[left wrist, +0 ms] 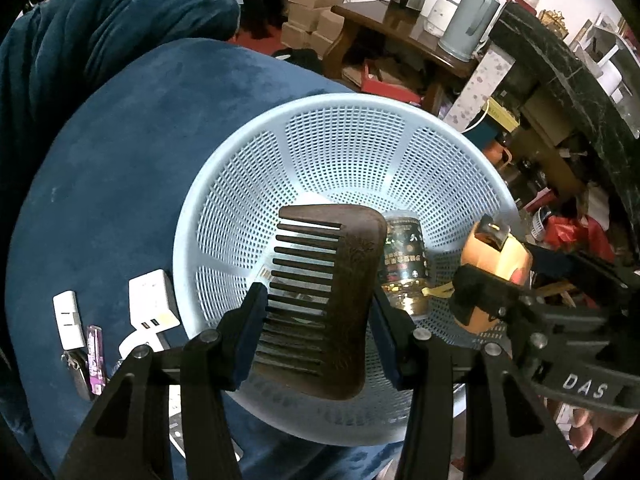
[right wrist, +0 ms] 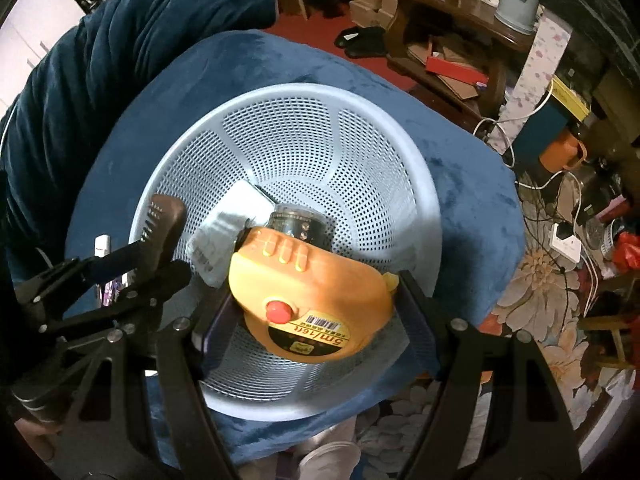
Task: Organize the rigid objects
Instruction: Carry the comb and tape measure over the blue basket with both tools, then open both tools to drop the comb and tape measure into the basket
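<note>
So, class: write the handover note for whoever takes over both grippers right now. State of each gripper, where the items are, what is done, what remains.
Left gripper: shut on the wooden comb, held over the blue basket.
Right gripper: shut on the orange tape measure, also over the basket.
Done: a dark can and a pale packet lie in the basket.
Left: release both items; white chargers, a purple item and keys remain on the blue cushion.
</note>
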`<act>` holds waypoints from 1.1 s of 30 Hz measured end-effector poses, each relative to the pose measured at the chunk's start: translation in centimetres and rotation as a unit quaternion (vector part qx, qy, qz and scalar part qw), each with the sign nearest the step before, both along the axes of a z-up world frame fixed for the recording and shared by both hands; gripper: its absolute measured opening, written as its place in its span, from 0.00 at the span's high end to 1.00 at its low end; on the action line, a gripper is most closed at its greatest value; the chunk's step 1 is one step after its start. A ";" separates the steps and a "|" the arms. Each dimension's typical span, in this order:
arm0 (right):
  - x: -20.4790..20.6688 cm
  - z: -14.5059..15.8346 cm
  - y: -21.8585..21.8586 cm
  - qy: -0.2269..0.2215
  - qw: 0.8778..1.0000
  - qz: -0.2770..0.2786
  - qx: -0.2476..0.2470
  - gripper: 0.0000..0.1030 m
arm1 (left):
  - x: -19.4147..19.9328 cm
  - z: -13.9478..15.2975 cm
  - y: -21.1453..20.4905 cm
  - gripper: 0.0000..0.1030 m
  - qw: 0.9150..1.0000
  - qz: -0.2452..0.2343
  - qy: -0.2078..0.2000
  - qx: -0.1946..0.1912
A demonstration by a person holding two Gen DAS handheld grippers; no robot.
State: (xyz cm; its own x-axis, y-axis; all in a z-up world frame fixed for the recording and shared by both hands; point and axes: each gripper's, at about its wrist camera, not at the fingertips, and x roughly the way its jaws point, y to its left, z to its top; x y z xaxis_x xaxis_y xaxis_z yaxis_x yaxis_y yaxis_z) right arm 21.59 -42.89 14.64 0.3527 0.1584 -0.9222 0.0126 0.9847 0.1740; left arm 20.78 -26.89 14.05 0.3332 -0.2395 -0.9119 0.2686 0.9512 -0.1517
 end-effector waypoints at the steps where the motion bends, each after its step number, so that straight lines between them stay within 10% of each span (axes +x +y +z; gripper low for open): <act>1: 0.0 -0.1 0.1 0.001 1.000 0.002 -0.002 0.27 | 0.0 -0.1 0.0 0.50 1.000 0.002 0.001 0.002; 28: 0.2 -1.0 0.7 0.028 0.999 0.017 -0.009 0.23 | 0.5 -1.5 0.8 0.49 0.999 0.018 0.032 0.001; 33: 0.2 -0.6 0.4 0.023 1.000 0.007 0.000 0.21 | 0.5 -1.2 1.3 0.31 0.999 0.033 0.028 -0.005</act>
